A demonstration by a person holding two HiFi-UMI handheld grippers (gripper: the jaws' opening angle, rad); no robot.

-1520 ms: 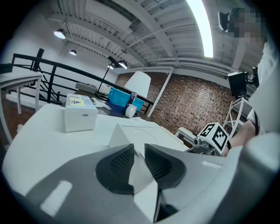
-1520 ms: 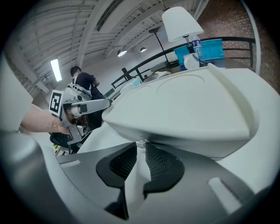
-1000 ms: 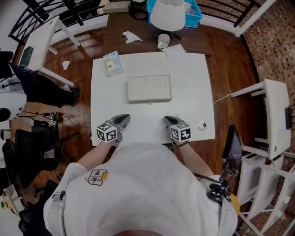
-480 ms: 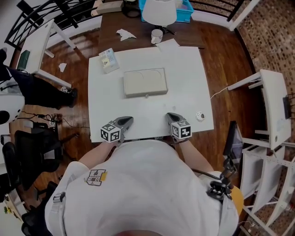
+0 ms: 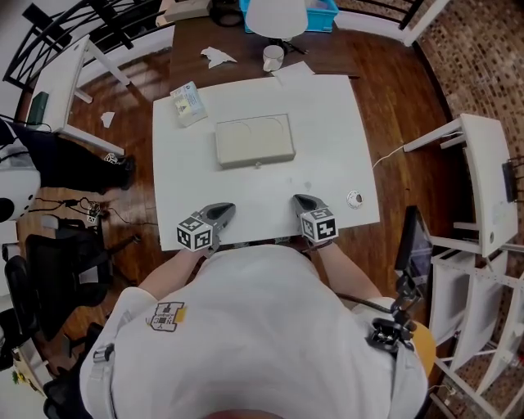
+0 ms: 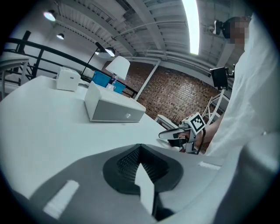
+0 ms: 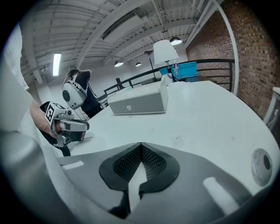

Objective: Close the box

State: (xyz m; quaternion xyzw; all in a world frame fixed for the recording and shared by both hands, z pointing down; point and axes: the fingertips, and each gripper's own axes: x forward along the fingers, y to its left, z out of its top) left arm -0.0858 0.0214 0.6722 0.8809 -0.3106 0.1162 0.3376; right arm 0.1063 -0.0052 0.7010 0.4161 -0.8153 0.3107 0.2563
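Note:
A flat beige box (image 5: 255,140) lies with its lid down on the white table (image 5: 327,114), toward the far side. The same box (image 6: 113,108) shows its grey front and small latch in the left gripper view, and the box (image 7: 139,102) appears likewise in the right gripper view. My left gripper (image 5: 221,211) rests at the table's near edge, left of centre, shut with nothing between its jaws. My right gripper (image 5: 303,202) rests at the near edge right of centre, also shut and empty. Both point toward the box, well short of it.
A small carton (image 5: 187,102) lies at the table's far left corner. A small round disc (image 5: 354,199) sits near the right edge. Beyond the table stand a cup (image 5: 272,56), a white lamp shade (image 5: 277,16) and a blue bin (image 5: 318,6). White furniture (image 5: 483,180) stands to the right.
The head view has shifted, so the table and box sit slightly higher and further left in the picture. Both grippers stay at the near edge, shut.

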